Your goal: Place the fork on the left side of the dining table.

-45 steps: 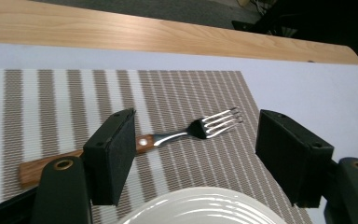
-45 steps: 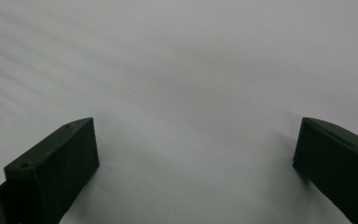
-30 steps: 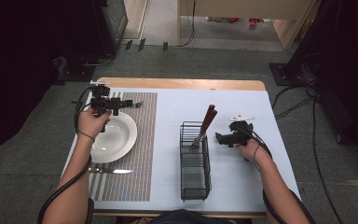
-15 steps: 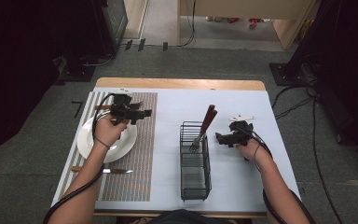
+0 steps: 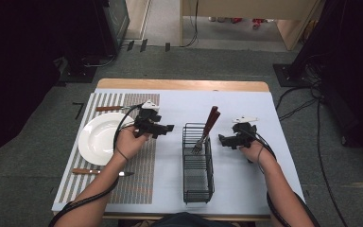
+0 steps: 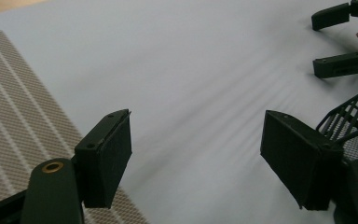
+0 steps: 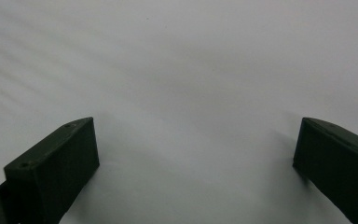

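Observation:
My left gripper (image 5: 168, 128) hovers open over the right edge of the striped placemat (image 5: 139, 177), pointing toward the black wire basket (image 5: 197, 179); its jaws (image 6: 196, 158) stand wide apart with nothing between them. A fork (image 5: 206, 130) with a brown handle leans in the basket's far end. My right gripper (image 5: 222, 140) rests open on the pale table cover just right of the basket, its jaws (image 7: 196, 168) spread over bare surface. A white plate (image 5: 97, 139) lies on the placemat left of my left hand.
A brown-handled knife (image 5: 99, 172) lies on the placemat in front of the plate, and another brown-handled utensil (image 5: 109, 108) lies behind it. The basket's mesh corner (image 6: 349, 121) sits at the right of the left gripper view, with the right gripper's fingers (image 6: 338, 65) beyond it.
My left gripper has swung from above the plate's far side rightward, past the placemat's edge toward the basket. The right gripper has stayed put.

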`<state>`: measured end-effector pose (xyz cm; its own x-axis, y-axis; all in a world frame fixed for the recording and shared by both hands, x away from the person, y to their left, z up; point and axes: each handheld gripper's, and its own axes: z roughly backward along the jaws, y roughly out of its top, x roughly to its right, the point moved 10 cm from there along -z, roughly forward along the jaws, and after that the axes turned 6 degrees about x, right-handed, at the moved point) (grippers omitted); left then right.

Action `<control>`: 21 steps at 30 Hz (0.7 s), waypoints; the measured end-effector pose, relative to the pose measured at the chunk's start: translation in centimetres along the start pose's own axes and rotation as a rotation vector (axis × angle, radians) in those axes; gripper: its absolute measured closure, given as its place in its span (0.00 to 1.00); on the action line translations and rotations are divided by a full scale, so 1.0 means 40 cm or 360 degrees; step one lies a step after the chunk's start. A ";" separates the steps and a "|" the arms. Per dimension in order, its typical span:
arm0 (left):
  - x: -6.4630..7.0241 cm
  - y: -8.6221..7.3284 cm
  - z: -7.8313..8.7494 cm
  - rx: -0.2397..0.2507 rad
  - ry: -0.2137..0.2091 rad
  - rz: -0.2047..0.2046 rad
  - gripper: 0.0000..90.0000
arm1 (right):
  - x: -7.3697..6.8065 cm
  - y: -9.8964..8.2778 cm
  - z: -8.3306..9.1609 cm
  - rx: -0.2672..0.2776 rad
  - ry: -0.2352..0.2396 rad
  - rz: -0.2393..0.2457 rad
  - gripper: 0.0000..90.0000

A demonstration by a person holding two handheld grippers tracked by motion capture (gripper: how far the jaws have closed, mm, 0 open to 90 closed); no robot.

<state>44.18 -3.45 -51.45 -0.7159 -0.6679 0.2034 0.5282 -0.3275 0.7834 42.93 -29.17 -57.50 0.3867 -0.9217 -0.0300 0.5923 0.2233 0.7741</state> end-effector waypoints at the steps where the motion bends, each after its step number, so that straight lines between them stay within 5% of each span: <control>1: 0.011 -0.005 -0.009 -0.0009 -0.0011 -0.0012 0.28 | 0.000 0.000 0.000 -0.0002 0.0000 0.0001 0.00; 5: 0.040 -0.032 -0.046 -0.0062 -0.0015 -0.0111 0.27 | 0.000 0.000 0.000 0.0003 0.0000 0.0004 0.00; 11: 0.063 -0.063 -0.084 -0.0139 -0.0025 -0.0130 0.26 | 0.000 0.000 0.000 0.0003 -0.0001 0.0004 0.00; 16: 0.056 -0.075 -0.101 -0.0156 0.0003 -0.0103 0.25 | 0.000 0.000 0.000 0.0002 -0.0001 0.0004 0.00; 21: 0.056 -0.081 -0.106 -0.0158 0.0008 -0.0148 0.24 | 0.000 0.000 0.000 0.0002 -0.0001 0.0004 0.00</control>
<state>42.80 -6.74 -56.03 -0.7615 -0.6352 0.1295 0.5027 -0.4524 0.7367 42.94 -29.17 -57.50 0.3876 -0.9214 -0.0276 0.5904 0.2252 0.7751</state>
